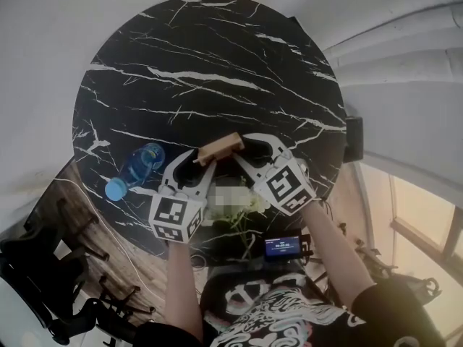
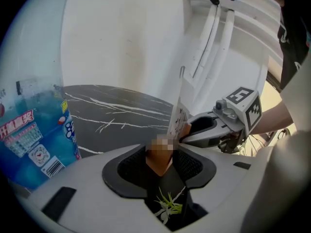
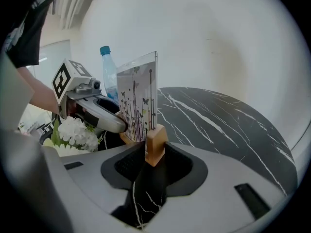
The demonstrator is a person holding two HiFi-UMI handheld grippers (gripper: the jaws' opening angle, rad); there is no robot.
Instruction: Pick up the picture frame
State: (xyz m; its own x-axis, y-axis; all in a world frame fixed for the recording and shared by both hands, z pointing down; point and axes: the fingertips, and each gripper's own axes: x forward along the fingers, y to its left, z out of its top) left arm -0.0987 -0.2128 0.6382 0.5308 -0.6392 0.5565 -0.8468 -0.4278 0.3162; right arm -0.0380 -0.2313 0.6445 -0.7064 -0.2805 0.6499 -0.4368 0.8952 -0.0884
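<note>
The picture frame [image 1: 219,148] is bracketed at both ends but, as far as I can judge, not yet lifted. The left tool [image 2: 160,157] has its jaws set wide around the left end of the frame's wooden base. Both pads appear to lie against the wood, so I read this as a first hold on it. The right tool [image 3: 154,152] is spread just as wide around the right end of the base. A thin gap shows beside the block on one side, so it straddles the wood without clamping it. The two tools point toward each other, and the clear pane with its printed card stands upright between them.

The frame is at the near middle of the round black marble worktop [image 1: 217,63]. No view plainly shows space under the base, so I take it to be resting there. A blue water bottle [image 1: 135,169] lies on its side to the left, apart from the frame. White flowers [image 3: 77,132] show at the near edge.

Done: the reach, and the placing of a tool at each end. Left to do: the right tool's closing, then the lift itself, kept level so the pane does not tip.
</note>
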